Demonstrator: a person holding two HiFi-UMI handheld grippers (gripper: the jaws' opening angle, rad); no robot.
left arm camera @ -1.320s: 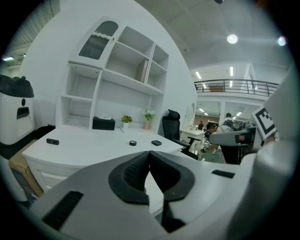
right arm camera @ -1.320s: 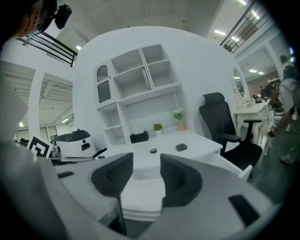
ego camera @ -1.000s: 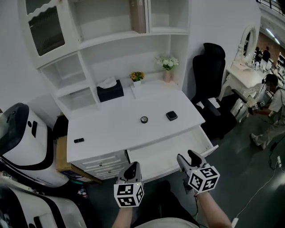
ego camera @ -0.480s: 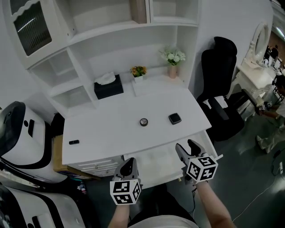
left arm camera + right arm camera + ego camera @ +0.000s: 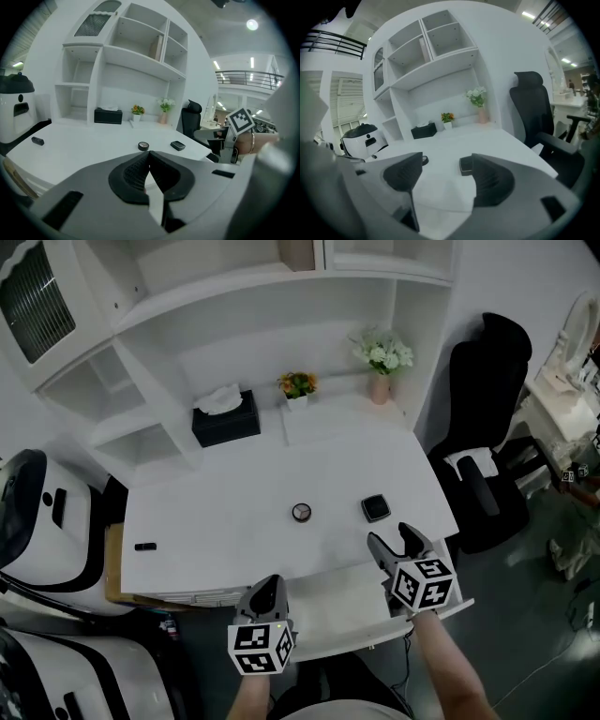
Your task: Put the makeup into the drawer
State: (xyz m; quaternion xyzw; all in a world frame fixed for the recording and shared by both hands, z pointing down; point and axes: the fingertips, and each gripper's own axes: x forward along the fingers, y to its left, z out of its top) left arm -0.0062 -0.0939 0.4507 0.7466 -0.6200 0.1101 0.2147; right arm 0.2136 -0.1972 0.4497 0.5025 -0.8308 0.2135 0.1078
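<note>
Two makeup compacts lie on the white desk [image 5: 216,512]: a round black one [image 5: 301,512] [image 5: 143,146] and a square black one [image 5: 376,508] [image 5: 465,165]. The open drawer [image 5: 375,638] juts out under the desk's front edge. My right gripper [image 5: 391,545] [image 5: 443,171] hovers over the drawer's right part, just short of the square compact. Its jaws are opening with nothing between them. My left gripper [image 5: 269,587] [image 5: 149,161] is shut and empty, above the drawer's left part, pointing at the round compact.
At the back of the desk stand a black tissue box [image 5: 226,423], a small flower pot [image 5: 296,385] and a pink vase [image 5: 380,381]. A small black item [image 5: 143,547] lies at the desk's left. A black office chair [image 5: 487,418] is right; a white machine [image 5: 37,521] left.
Both grippers have moved forward over the open drawer toward the desk top. The right gripper's jaws have spread wider. The left jaws stay shut.
</note>
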